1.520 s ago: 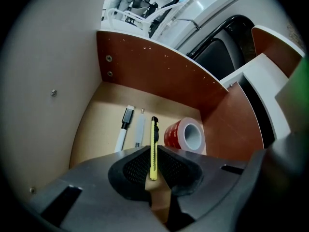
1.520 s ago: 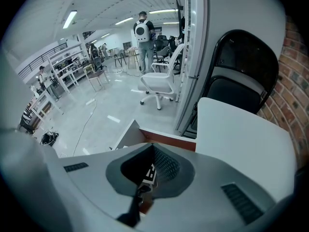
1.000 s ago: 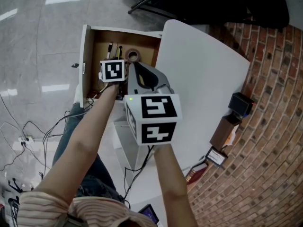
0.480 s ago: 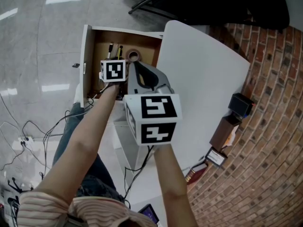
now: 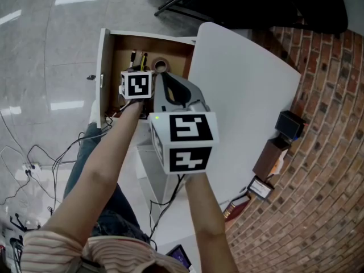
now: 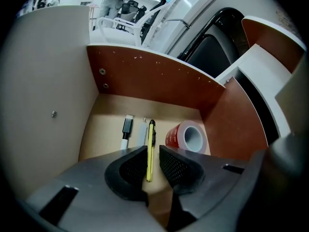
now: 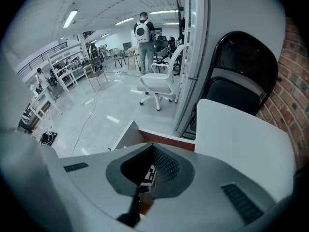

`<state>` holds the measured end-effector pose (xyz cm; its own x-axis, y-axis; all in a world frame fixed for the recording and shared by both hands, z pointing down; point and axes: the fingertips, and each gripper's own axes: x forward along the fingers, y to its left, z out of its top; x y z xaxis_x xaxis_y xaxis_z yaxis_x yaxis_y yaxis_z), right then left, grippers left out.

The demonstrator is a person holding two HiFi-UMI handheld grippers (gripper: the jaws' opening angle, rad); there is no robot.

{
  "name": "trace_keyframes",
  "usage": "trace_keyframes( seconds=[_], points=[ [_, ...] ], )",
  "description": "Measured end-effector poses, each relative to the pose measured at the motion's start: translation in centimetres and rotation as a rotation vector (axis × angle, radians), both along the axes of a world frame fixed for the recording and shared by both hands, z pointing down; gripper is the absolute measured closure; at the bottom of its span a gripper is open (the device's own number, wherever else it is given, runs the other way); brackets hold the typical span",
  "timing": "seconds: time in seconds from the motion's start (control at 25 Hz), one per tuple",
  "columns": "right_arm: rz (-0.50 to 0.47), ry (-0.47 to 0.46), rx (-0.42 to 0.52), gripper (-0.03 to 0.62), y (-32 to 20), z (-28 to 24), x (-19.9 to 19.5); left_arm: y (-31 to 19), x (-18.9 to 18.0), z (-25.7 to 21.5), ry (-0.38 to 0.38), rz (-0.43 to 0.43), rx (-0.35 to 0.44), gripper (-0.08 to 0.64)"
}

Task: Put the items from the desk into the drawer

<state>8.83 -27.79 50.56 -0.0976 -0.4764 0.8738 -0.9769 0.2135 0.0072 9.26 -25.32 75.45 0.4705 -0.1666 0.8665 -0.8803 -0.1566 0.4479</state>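
The yellow utility knife (image 6: 150,139) lies flat on the floor of the open drawer (image 6: 145,83). In the left gripper view it runs from 12 to 6 o'clock, right in the gap of the left gripper (image 6: 153,151). That claw has just been spreading. Its pads stand on either side of the knife with a sliver of room and do not pinch it.

Just beside the knife at 9 o'clock lie a grey pen-like stick (image 6: 140,135) and a black-and-white marker (image 6: 126,131). At 3 o'clock a red tape roll (image 6: 187,138) sits near the drawer's right wall. Bare floor lies open toward the left and back walls.

The left jaw covers the marker's lower end, and the right jaw clips the tape's lower edge. From overhead the two grippers hide the drawer's near half.

The right gripper (image 7: 153,148) hangs at the drawer's 5 o'clock by the edge of the white desk (image 7: 241,134). Its tips are pressed together on nothing.
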Motion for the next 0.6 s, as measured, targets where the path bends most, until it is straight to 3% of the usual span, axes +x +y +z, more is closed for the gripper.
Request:
trace_keyframes(
  seconds=[0.6],
  points=[
    [0.020, -0.014, 0.021, 0.575, -0.4, -0.5, -0.1, -1.4, -1.1, -2.0, 0.019, 0.004, 0.084, 0.486]
  ],
)
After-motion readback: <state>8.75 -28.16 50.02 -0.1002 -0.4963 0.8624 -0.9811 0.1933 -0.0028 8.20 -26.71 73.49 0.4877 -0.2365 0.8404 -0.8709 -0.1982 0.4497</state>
